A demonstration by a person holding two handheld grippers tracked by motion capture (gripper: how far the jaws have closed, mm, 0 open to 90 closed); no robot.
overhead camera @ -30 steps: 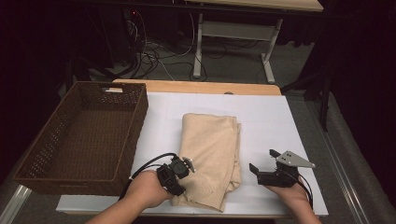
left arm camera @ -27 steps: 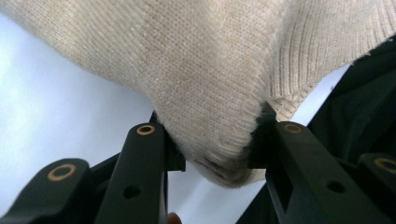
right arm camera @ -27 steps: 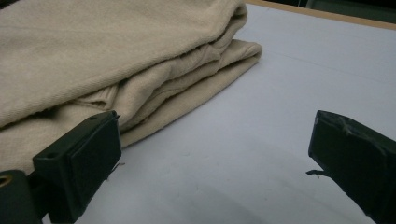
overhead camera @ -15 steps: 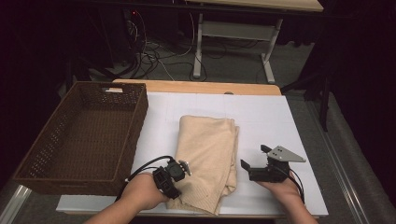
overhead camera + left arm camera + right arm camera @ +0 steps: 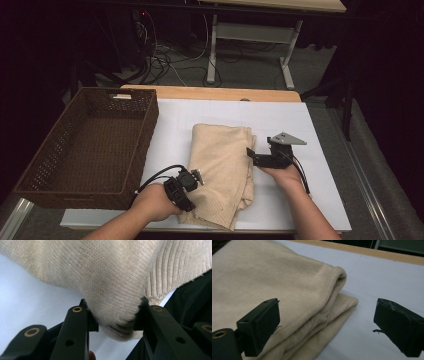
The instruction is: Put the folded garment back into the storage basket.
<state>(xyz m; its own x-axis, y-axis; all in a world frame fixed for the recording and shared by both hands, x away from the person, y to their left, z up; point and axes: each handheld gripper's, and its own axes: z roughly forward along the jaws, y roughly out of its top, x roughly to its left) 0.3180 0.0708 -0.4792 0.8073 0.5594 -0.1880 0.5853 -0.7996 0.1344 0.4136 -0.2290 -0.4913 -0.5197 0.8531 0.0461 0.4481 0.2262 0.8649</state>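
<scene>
While the left gripper (image 5: 196,176) clamps the soft, floppy folded sweater (image 5: 223,165) on the white table cover (image 5: 320,200), the right gripper (image 5: 251,156), jaws just narrowing but apart, should pinch its layered edge

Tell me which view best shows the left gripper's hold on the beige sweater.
The left gripper view: the left gripper pinches the beige sweater between its jaws. The high view shows it at the near left edge; the right gripper view shows folded layers.
</scene>
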